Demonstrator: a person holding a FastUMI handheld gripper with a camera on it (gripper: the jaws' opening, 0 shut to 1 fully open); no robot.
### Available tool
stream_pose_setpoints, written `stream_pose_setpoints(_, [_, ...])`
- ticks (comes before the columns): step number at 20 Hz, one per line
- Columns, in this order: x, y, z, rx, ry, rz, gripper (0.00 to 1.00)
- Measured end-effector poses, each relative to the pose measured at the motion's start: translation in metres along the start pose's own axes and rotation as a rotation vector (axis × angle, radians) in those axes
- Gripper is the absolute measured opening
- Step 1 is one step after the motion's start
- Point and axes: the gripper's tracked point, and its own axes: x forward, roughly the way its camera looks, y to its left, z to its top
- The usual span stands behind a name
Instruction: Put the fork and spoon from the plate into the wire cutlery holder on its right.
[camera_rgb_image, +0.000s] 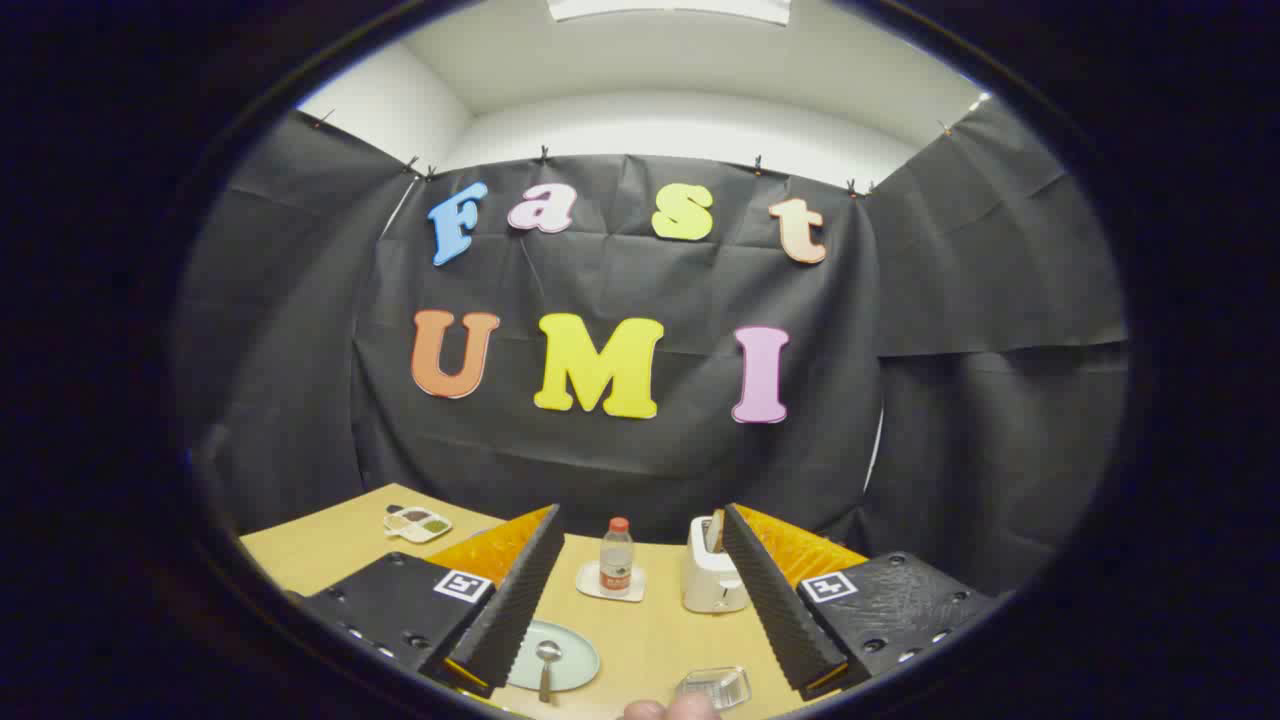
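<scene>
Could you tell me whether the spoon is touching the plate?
Touching: the gripper view shows the spoon lying on the plate, between the open gripper's fingers.

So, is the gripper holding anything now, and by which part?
Nothing is held. The gripper is open, with the spoon lying on the plate between its fingers.

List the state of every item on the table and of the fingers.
fingers: open, holding nothing
spoon: lying on the plate
plate: flat on the table, between the fingers
bottle: upright, capped, on a small dish
toaster: upright, a slice standing in its slot
clear container: near the right finger
</scene>
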Motion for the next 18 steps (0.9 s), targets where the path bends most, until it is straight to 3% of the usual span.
stream_pose_setpoints(7, [0.006,0.034,0.009,-0.007,-0.005,0.046,0.96])
stream_pose_setpoints(18, [0.005,0.037,0.018,-0.010,-0.032,0.073,0.95])
